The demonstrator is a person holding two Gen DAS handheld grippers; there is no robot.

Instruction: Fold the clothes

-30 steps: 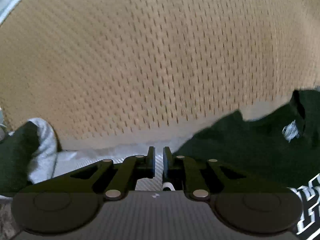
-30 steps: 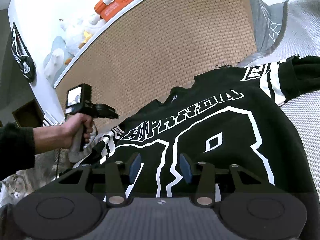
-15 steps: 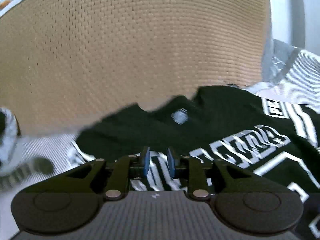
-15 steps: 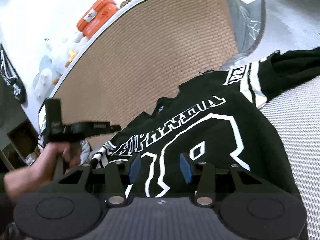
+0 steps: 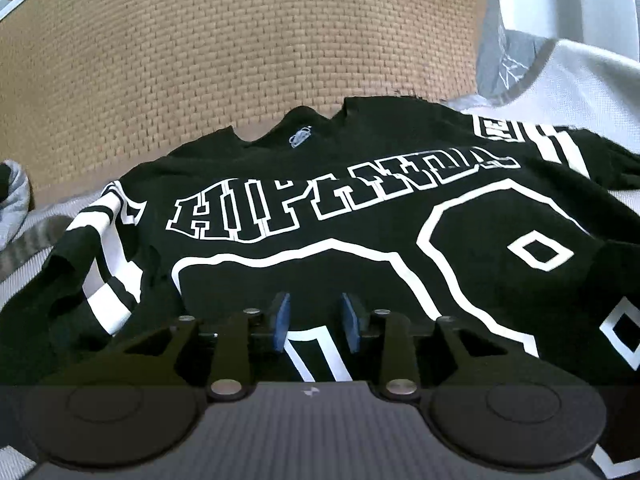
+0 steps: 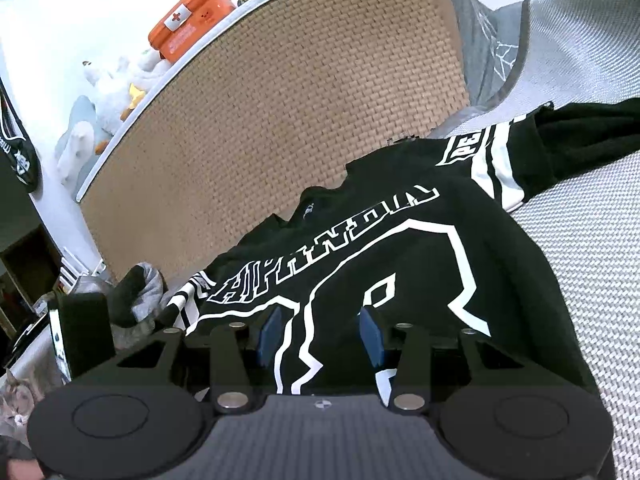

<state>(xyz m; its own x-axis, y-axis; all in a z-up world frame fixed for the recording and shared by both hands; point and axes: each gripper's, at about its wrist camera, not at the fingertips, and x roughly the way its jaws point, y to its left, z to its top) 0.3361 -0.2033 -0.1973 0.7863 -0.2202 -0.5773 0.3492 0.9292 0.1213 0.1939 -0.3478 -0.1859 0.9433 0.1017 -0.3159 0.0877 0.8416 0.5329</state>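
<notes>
**A:** Jersey point(image 5: 360, 208) first: where does it lie from the grippers?

**B:** Straight ahead of both and below them. It is spread flat, print up, on the grey woven bed cover point(image 6: 592, 280), hem nearest the cameras and collar point(image 5: 300, 136) farthest, up against the tan woven headboard point(image 5: 240, 60).

**A:** And the grippers?

**B:** The left gripper point(image 5: 315, 322) hangs over the hem end; its jaws have just been opening and now stand partly apart, nothing between the blue pads. The right gripper point(image 6: 320, 338) sits over the same end, toward the jersey's right side, jaws a little wider, also holding nothing.

**A:** Long axis?

**B:** Hem to collar, running away from both grippers toward the headboard. The sleeves go out crosswise: the striped left sleeve point(image 5: 108, 256) looks rumpled and folded in, the right sleeve point(image 6: 520, 152) trails outward beyond the body.

**A:** Nearer hand?

**B:** For the left sleeve, the left, I'd judge; the right gripper suits the far sleeve.
</notes>
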